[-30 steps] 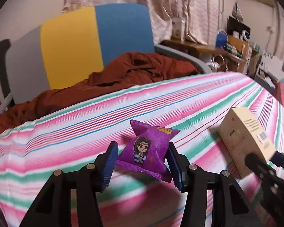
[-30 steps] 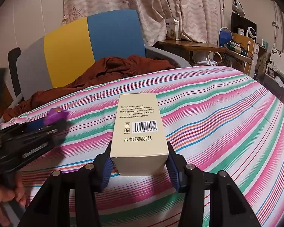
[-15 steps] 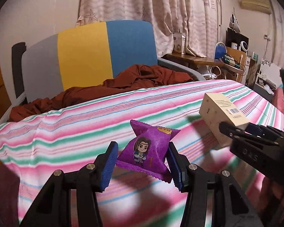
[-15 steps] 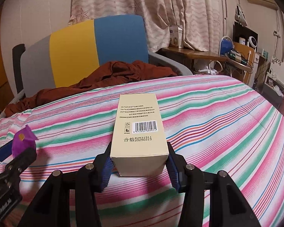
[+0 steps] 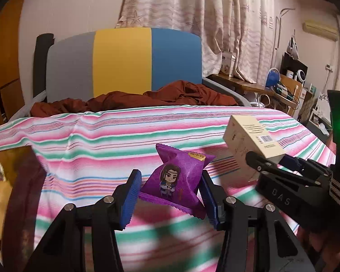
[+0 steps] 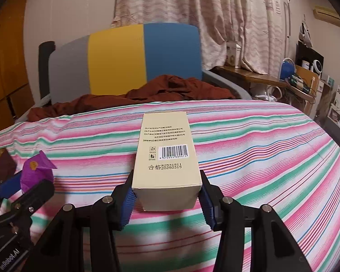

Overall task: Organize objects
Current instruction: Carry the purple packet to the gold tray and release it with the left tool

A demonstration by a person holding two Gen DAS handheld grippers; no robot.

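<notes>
Striped cloth (image 5: 97, 136) covers the table | left claw (image 5: 170, 195) pinches purple snack packet (image 5: 176, 179) between its pads, held above the cloth | right claw (image 6: 166, 198) clamps beige box (image 6: 167, 154), barcode face up

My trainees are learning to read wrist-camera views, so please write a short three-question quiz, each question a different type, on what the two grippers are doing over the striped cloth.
1. True or false: the left gripper is shut on the purple snack packet.
2. Multiple choice: the right gripper holds the A) red cloth B) beige box C) white cup.
3. Fill in: the printed face of the beige box showing the barcode points ____.

Key
1. True; both blue pads press the packet's sides.
2. B.
3. Up, towards the camera, above the striped tablecloth.
</notes>
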